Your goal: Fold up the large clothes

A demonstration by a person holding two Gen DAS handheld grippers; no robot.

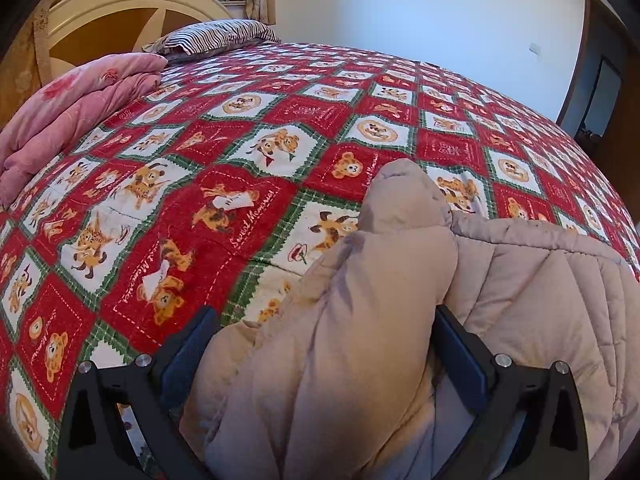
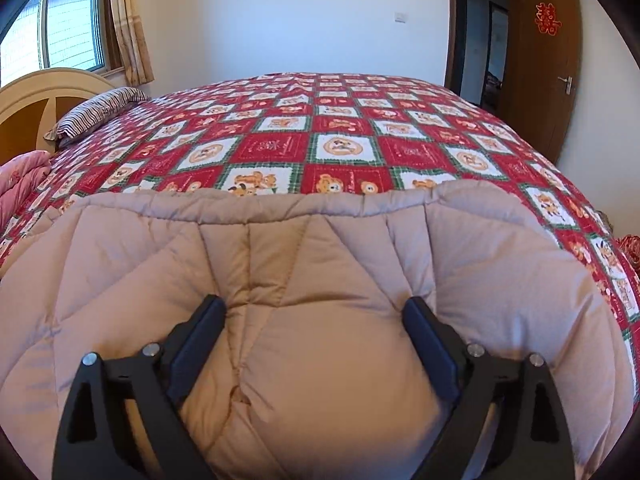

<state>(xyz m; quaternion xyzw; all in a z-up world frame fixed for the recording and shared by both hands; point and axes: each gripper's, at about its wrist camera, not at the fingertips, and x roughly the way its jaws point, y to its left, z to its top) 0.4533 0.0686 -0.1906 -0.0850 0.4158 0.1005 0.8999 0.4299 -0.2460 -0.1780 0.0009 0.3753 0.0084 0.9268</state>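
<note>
Two tongs are working one beige padded coat [image 2: 320, 264] lying on the bed [image 2: 344, 136] at 6 o'clock. Left tongs [image 1: 326, 344] are standing wide around a bunched sleeve; whether the pads are pressing it I cannot tell. Right tongs [image 2: 314, 334] are spread over the coat's body.

We count one puffy tan coat [image 2: 320, 264], one red bear blanket [image 1: 280, 128], one pink quilt [image 1: 72, 116], one stripy pillow [image 1: 216, 36] and two grippers [image 1: 324, 316] [image 2: 314, 308].
</note>
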